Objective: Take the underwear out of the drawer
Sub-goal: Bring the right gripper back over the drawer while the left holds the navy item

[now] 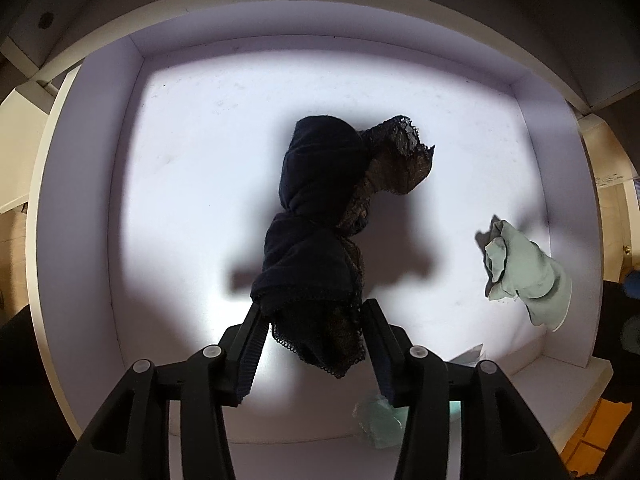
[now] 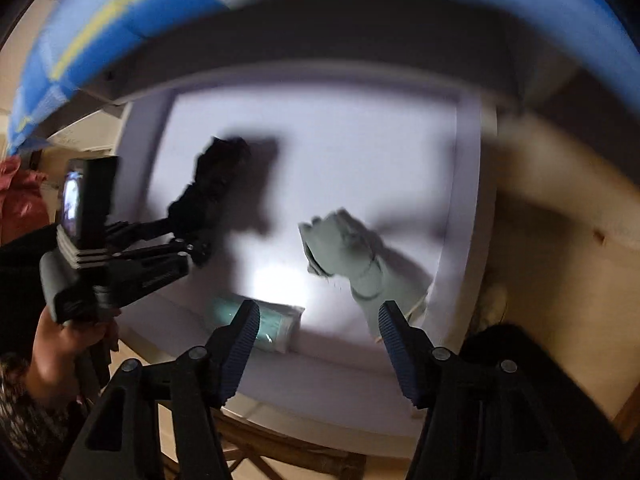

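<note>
A black underwear [image 1: 316,208] with a lace edge hangs over the white floor of the open drawer [image 1: 80,200]. My left gripper [image 1: 314,306] points down and is shut on its near end, the cloth bunched between both fingers. The blurred right wrist view shows the same black underwear [image 2: 216,184] trailing from the left gripper [image 2: 192,248]. My right gripper [image 2: 320,308] stands open over the drawer's front, with nothing between its fingers. A pale green garment [image 2: 352,248] lies just beyond its right finger, against the drawer's right wall [image 2: 468,200].
A mint-coloured packet [image 2: 276,320] lies at the drawer's front edge, below the right gripper's left finger. The pale green garment [image 1: 524,272] leans on the right wall. A person's hand [image 2: 68,344] holds the left gripper. A blue surface [image 2: 120,8] lies above the cabinet.
</note>
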Tool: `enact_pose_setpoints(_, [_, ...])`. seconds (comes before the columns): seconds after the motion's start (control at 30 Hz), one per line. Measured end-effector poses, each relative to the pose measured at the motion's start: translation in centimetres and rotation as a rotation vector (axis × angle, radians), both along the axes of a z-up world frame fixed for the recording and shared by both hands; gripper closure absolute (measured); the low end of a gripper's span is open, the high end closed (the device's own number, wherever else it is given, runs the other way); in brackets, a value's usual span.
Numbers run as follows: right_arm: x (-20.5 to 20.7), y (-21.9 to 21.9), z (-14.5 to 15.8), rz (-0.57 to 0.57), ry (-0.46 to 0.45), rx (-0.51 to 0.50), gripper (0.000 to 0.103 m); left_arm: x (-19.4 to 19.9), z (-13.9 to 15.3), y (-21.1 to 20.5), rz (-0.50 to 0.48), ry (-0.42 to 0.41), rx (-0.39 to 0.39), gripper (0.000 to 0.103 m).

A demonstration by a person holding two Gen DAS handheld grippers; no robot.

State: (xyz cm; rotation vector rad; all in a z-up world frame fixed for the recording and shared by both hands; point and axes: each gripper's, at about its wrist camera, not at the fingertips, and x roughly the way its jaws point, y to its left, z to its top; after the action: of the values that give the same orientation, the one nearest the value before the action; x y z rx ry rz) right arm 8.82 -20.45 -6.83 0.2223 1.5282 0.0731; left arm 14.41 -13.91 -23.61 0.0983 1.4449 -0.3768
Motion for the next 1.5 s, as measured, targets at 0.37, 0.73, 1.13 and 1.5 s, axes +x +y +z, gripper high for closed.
enact_pose_setpoints(0.37, [-0.2, 0.6, -2.5, 0.007, 0.076, 0.007, 0.03, 0.1, 1.5, -0.3, 0.009, -0.045, 0.043, 0.055])
enact_pose_setpoints(0.73, [-0.3, 1.0, -3.2, 0.015, 0.109, -0.02, 0.025, 0.1, 2.4, -2.3, -0.035, -0.097, 0.069, 0.055])
enact_pose_setpoints(1.13, [-0.2, 0.2, -2.8, -0.012, 0.107, -0.027, 0.024, -1.6, 5.5, -0.4, -0.008, -0.104, 0.019, 0.049])
enact_pose_setpoints(1.5, [0.0, -0.6, -3.2, -0.026, 0.118, -0.056, 0.024, 0.5, 6.0, -2.3, -0.144, -0.124, 0.156, 0.045])
